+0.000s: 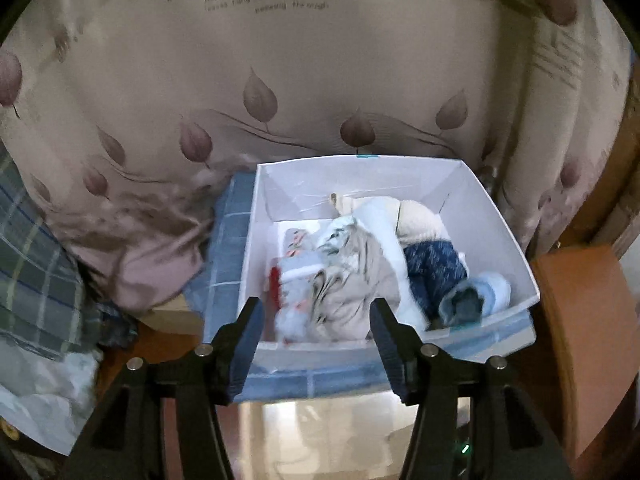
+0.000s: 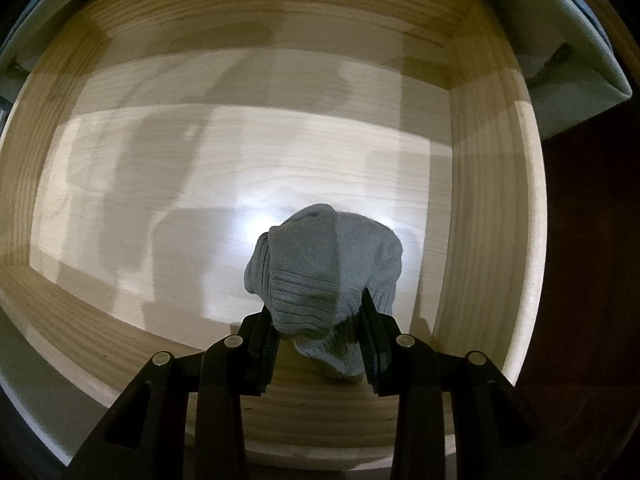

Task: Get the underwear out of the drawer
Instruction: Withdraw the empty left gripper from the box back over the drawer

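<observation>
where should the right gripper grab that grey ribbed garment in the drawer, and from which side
Grip the bunched ribbed fold at the near end of the grey garment, coming from above along the drawer front. That end already sits between the right gripper fingers, which flank it; the far end mounds wider.

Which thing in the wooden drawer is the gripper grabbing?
Look in the pale wooden drawer. Near its front wall, the right gripper pinches a bundled grey-blue ribbed knit garment. It is the only cloth visible in that drawer.
</observation>
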`<state>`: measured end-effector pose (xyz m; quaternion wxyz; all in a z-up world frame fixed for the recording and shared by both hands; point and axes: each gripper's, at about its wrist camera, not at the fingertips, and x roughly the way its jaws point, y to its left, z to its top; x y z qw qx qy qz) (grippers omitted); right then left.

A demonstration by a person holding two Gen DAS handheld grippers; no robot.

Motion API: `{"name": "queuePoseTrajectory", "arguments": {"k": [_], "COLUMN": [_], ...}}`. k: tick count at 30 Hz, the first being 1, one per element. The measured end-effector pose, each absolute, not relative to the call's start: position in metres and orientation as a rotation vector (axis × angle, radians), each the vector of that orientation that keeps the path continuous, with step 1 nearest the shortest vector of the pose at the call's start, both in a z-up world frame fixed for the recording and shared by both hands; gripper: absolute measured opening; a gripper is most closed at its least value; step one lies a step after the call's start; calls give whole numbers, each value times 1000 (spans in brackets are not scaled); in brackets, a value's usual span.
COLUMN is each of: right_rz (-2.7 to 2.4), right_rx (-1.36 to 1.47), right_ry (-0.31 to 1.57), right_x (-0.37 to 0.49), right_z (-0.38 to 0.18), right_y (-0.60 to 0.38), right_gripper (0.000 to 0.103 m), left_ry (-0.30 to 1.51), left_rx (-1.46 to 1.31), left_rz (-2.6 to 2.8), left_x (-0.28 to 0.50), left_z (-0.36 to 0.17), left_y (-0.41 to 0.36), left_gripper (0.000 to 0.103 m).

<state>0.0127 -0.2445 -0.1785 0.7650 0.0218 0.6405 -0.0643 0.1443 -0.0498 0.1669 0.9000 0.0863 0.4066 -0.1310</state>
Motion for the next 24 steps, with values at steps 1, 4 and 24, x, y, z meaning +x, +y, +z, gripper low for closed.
{"name": "queuePoseTrajectory", "arguments": {"k": [1,4,24], "right_rz": [-139,-142,-112], "right_rx": [48,43,22], "right_ry": [1391,1391,1324], "right_x": [12,11,-3], "right_z": [-178,-181,-172], "right_y": [-244,-242,-231], "right_gripper": [32,32,31], "left_ry": [829,809,887], "left_rx": [204,246,192], "left_rz": [-267,-251,-26], "left_x": [134,108,22], "left_z": [168,163,-1], "left_y": [-46,-34,1], "left_gripper": [57,57,57]}}
